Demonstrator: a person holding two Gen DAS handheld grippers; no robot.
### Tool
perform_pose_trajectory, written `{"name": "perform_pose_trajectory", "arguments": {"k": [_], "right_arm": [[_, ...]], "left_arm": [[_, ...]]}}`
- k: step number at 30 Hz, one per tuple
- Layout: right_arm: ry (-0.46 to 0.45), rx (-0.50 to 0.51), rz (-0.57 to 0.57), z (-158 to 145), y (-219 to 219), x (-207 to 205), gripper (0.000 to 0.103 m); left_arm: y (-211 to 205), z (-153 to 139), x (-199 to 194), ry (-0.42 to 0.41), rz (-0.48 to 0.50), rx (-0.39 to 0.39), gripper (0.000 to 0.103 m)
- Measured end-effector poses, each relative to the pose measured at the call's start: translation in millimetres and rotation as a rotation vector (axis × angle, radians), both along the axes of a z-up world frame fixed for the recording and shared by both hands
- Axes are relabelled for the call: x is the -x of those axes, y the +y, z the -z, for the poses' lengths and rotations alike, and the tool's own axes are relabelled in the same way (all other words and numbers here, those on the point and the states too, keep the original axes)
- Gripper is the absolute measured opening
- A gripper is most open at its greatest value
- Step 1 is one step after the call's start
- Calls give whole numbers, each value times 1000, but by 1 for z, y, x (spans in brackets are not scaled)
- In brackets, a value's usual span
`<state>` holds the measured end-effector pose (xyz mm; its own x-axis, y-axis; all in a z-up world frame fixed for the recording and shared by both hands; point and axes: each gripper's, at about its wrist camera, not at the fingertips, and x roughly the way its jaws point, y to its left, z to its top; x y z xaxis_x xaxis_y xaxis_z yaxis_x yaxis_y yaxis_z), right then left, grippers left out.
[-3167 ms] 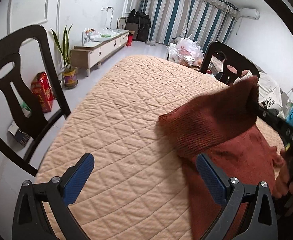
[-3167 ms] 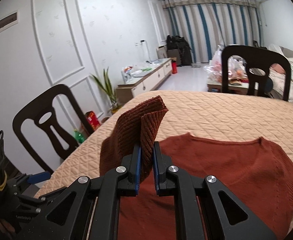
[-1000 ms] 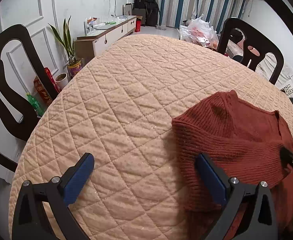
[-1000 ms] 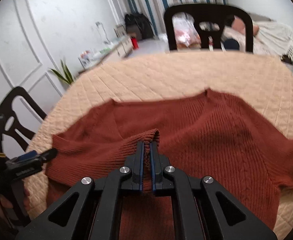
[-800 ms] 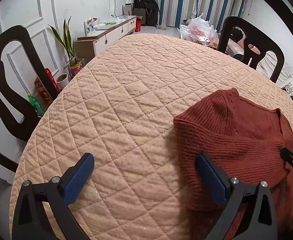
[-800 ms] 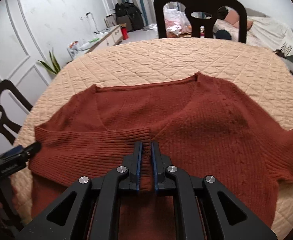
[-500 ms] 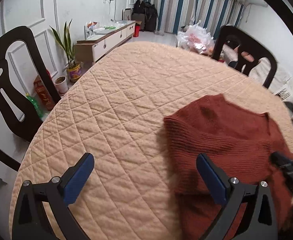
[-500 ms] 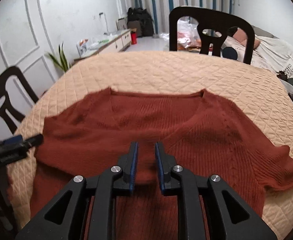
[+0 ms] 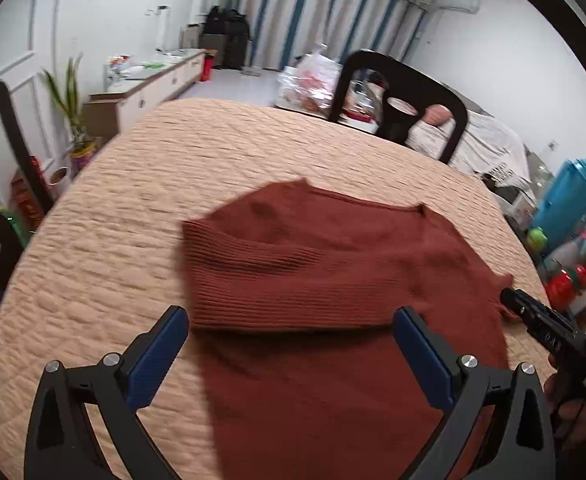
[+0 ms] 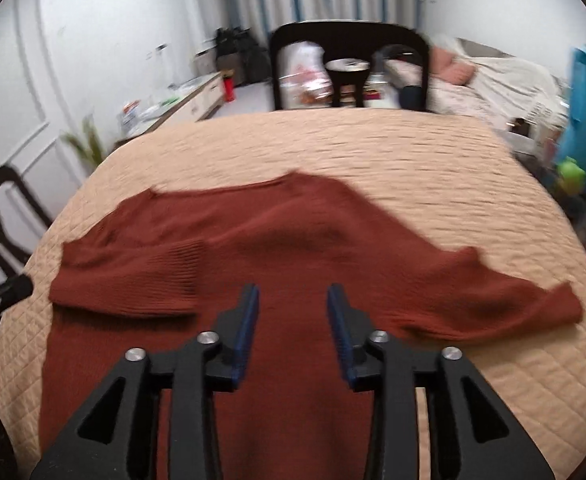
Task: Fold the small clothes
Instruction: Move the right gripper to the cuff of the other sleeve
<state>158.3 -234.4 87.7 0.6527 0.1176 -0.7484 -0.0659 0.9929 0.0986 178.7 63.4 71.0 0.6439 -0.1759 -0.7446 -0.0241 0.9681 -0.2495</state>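
A rust-red knit sweater point(image 10: 293, 248) lies flat on the desk point(image 10: 333, 152), which is covered by a quilted peach cloth, with its neckline toward the far side where a black chair point(image 10: 349, 40) stands. One sleeve point(image 10: 133, 280) is folded inward across the chest, its ribbed cuff resting on the body of the garment; the other sleeve point(image 10: 493, 292) lies stretched out toward the desk's edge, so the fold looks only half made. The right gripper point(image 10: 293, 320) hangs just above the sweater's middle with its fingers opening and nothing between them, which fits a cuff just let go so that it stays where it was laid. The left gripper point(image 9: 289, 344) hovers over the folded sleeve with its fingers spread wide and empty, not touching the knit. In the left wrist view the right gripper point(image 9: 541, 324) shows at the sweater's side. The outstretched sleeve probably comes next.
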Motion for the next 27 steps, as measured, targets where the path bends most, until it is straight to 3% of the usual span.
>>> {"name": "perform_pose_trajectory", "arguments": {"k": [8, 13, 20, 23, 27], "right_arm": [[-3, 40, 299, -5, -99, 1, 38], [74, 28, 433, 4, -149, -15, 38], [134, 32, 500, 19, -175, -29, 39], [147, 58, 508, 22, -177, -32, 52], [146, 35, 513, 24, -182, -38, 52]], "left_arm": [[-53, 3, -2, 4, 96, 12, 103], [-76, 6, -7, 15, 130, 12, 103], [-105, 21, -16, 54, 189, 1, 103], [-115, 26, -17, 70, 210, -6, 103], [-123, 31, -17, 84, 232, -21, 103]]}}
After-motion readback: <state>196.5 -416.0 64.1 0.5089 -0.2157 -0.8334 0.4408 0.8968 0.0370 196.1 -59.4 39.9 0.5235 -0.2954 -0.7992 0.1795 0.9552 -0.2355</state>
